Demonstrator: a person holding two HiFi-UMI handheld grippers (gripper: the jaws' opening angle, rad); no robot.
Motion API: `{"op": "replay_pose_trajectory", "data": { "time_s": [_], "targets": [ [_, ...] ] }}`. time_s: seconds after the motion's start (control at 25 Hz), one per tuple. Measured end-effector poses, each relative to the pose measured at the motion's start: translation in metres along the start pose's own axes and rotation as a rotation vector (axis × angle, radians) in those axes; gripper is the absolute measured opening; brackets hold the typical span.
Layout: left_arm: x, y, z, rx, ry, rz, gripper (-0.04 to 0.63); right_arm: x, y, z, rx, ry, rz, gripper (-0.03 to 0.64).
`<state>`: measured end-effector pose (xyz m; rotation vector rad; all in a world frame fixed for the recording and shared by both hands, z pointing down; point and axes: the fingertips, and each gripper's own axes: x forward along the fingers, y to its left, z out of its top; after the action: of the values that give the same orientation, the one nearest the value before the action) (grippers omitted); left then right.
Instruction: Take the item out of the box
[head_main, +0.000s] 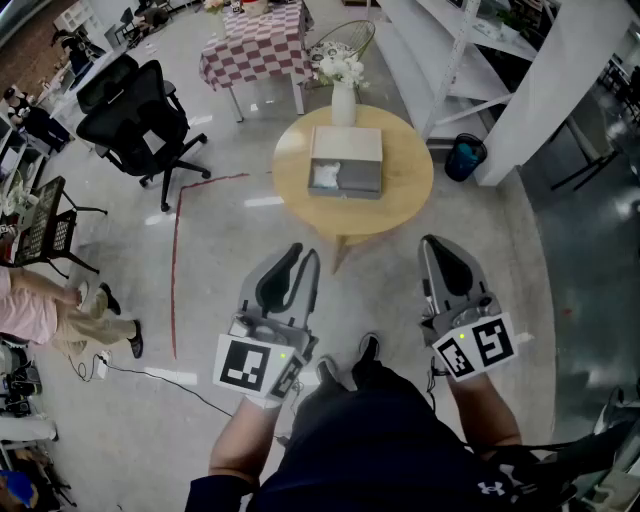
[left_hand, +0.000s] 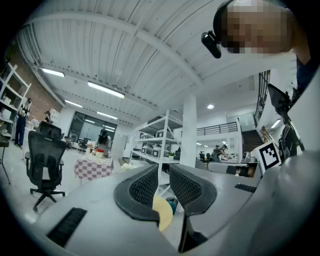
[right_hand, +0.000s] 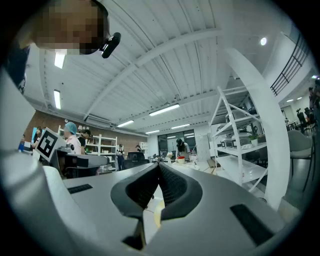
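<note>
Concrete floor lies open between the person and a round wooden table (head_main: 408, 205). The 2 grippers sit low by the person's waist. The left gripper (left_hand: 161, 186) has its jaws a narrow slit apart with nothing between them. The right gripper (right_hand: 159, 172) is closed tip to tip, also empty. Well ahead, the box (head_main: 345, 160) sits on the table with a white item (head_main: 327, 177) inside and a vase (head_main: 343, 102) just behind. I'd say the approach hasn't started; next comes stepping closer and spreading a gripper's jaws over the item.
</note>
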<state>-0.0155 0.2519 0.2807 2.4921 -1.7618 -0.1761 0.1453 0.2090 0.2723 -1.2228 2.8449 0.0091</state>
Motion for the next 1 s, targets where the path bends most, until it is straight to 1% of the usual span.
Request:
{"op": "replay_pose_trajectory", "data": {
  "time_s": [0.08,0.16,0.28,0.44,0.56,1.0],
  "targets": [
    [-0.012,0.019,-0.006,0.009,0.007,0.032,0.082,0.002,0.021,-0.01,-0.025,0.008,0.0,0.012],
    [-0.023,0.029,-0.011,0.007,0.012,0.049,0.081,0.002,0.039,-0.018,-0.039,0.021,0.006,0.012],
    [-0.034,0.025,-0.008,0.016,0.015,0.056,0.078,-0.004,0.052,-0.02,-0.045,0.031,0.023,0.012],
    [-0.038,0.014,0.002,0.037,-0.002,0.051,0.077,-0.004,0.055,-0.011,-0.051,0.005,0.047,0.012],
    [-0.035,0.009,0.002,0.058,-0.003,0.044,0.077,-0.003,0.053,-0.008,-0.042,-0.01,0.056,0.012],
    [-0.004,-0.005,0.001,0.079,0.016,0.09,0.077,-0.005,0.014,-0.013,0.009,-0.038,0.072,0.012]
  ]
}}
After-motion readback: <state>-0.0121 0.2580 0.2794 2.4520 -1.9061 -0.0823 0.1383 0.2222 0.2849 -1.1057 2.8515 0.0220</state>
